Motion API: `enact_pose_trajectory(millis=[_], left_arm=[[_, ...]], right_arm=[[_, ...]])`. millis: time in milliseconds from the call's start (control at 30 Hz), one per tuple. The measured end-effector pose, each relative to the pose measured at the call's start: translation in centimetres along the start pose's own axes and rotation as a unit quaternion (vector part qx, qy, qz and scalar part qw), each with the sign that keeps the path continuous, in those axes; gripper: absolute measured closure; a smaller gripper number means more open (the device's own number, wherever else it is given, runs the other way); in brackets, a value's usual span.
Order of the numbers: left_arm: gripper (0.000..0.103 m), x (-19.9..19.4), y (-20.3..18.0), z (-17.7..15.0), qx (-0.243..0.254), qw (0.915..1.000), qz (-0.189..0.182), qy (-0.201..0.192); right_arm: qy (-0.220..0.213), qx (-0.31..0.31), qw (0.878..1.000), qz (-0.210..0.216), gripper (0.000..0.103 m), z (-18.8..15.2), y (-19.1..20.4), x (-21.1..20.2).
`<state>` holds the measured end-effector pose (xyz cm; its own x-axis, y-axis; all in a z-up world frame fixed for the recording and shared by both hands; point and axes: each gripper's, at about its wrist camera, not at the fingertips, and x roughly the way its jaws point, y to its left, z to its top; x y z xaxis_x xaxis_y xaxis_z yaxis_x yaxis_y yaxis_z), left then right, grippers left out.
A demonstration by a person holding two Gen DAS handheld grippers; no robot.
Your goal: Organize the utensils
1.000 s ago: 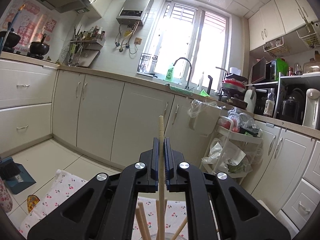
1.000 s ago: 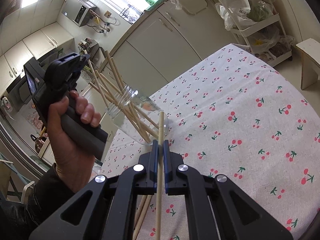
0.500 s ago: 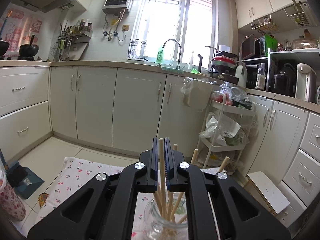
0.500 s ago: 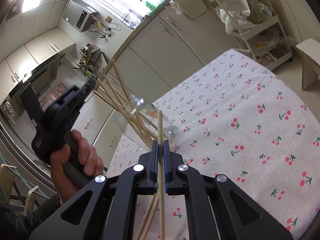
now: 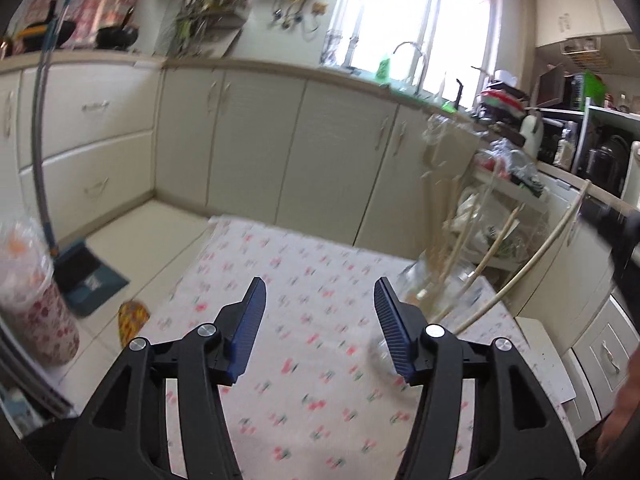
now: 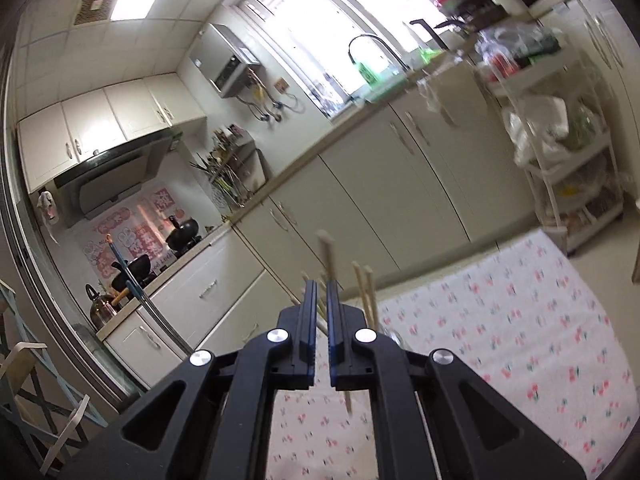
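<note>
Kitchen with cream cabinets (image 5: pixel 256 148) along the wall, a bright window (image 5: pixel 416 12) above the sink tap (image 5: pixel 412 60), and a table covered by a cherry-print cloth (image 5: pixel 304 352) in front. Left wrist view, left to right: a patterned cup (image 5: pixel 36 304) at the far left edge, a dustpan (image 5: pixel 86 276) on the floor tiles, then the cloth. Left gripper (image 5: pixel 318 320) hangs over the cloth with its jaws spread apart; they have just been opening and nothing is between them. Just right of it stands a clear glass jar (image 5: pixel 432 280) holding a bunch of wooden chopsticks (image 5: pixel 444 220) that fan out of the mouth; blur makes the count unclear. Further right a white rolling rack (image 5: pixel 504 216) with plastic bags, and at the right edge a dark blurred shape next to one long chopstick; cannot tell what it is. Right wrist view, left to right: a chair frame (image 6: pixel 28 392) at the lower left, a stove with black pots (image 6: pixel 180 236) and a kettle (image 6: pixel 102 304), cabinets, then the cloth on the right. Right gripper (image 6: pixel 319 300) is up over the cloth, jaws together and clamped on one chopstick (image 6: pixel 329 256) that sticks up past the fingertips, its lower end showing below the right jaw. Other chopstick tips (image 6: pixel 366 292) poke up just right of the jaws.
</note>
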<state>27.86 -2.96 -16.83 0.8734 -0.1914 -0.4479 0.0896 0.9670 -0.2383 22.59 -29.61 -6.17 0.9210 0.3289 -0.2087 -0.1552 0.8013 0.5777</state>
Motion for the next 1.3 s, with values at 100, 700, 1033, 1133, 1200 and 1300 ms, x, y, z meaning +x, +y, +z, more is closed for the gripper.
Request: enact_pose_trajectory(millis=[100, 700, 1033, 1133, 1200, 1300], left_arm=[[0.05, -0.1, 1.9, -1.3, -0.016, 0.9997, 0.014, 0.015], [0.047, 1.6, 5.2, -2.2, -0.075, 0.9961, 0.007, 0.045], [0.046, 2.3, 6.3, -2.5, -0.109, 0.9924, -0.002, 0.058], [0.046, 2.6, 6.7, -2.7, -0.117, 0.9911, -0.004, 0.063], [0.046, 2.7, 6.7, -2.7, -0.12, 0.9908, -0.004, 0.063], [0.046, 2.7, 6.8, -2.8, -0.122, 0.9904, -0.003, 0.065]], right_arm=[[-0.006, -0.017, 1.0, 0.002, 0.099, 1.2, 1.3, 0.4], [0.176, 0.047, 0.938, -0.296, 0.073, -6.4, -10.6, 5.5], [0.233, -0.086, 0.913, -0.323, 0.097, -7.9, -10.1, 10.2], [0.227, -0.047, 0.931, -0.281, 0.103, -6.7, -10.4, 8.7], [0.209, -0.028, 0.943, -0.258, 0.103, -5.6, -9.8, 7.3], [0.194, -0.015, 0.95, -0.243, 0.103, -4.6, -8.4, 6.0]])
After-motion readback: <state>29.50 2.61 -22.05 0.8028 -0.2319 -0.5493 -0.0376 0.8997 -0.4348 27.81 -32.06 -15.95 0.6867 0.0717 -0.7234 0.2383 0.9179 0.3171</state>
